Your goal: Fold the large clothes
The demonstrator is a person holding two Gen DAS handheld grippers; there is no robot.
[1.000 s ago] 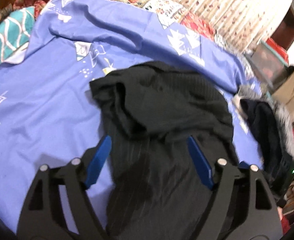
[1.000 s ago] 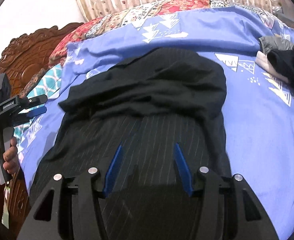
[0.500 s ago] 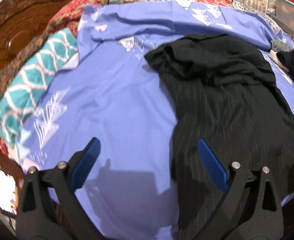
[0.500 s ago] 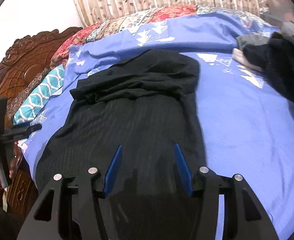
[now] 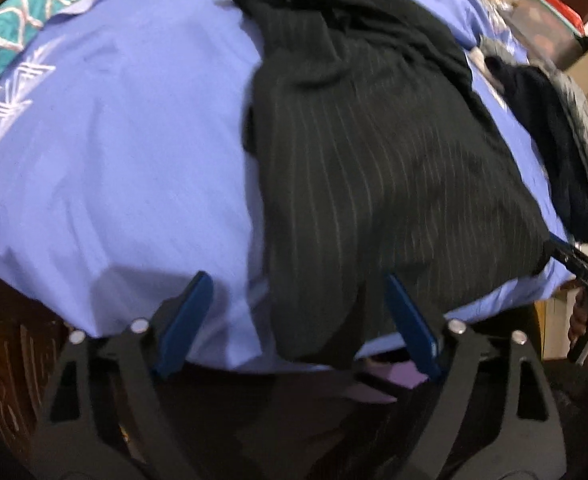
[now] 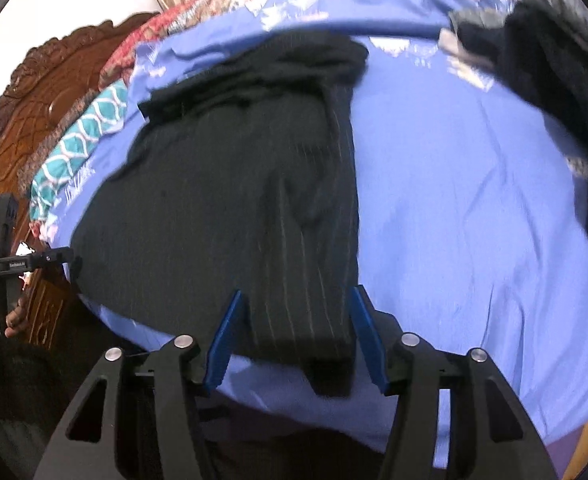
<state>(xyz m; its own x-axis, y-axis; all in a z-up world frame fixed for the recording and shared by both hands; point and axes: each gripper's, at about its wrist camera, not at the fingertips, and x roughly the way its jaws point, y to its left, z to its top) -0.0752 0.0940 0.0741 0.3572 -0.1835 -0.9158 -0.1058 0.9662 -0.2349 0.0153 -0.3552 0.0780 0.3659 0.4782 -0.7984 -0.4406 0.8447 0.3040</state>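
On smooth sheet [image 5: 114,152]: pinstriped black garment [image 5: 374,160].

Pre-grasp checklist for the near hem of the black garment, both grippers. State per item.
1. Left gripper lined up on a near corner of the black pinstriped garment: ok, the hem tip lies between its fingers.
2. Left gripper free to grasp: ok, nothing pinched yet; its jaws are closing.
3. Right gripper lined up on the other near corner: ok, the hem lies between its fingers.
4. Right gripper free: ok, open, its jaws opening, pads clear of the cloth.
5. Garment flat: not ok, the far end is bunched.
6. Dark clothes pile clear of the garment: ok, blue sheet shows between.
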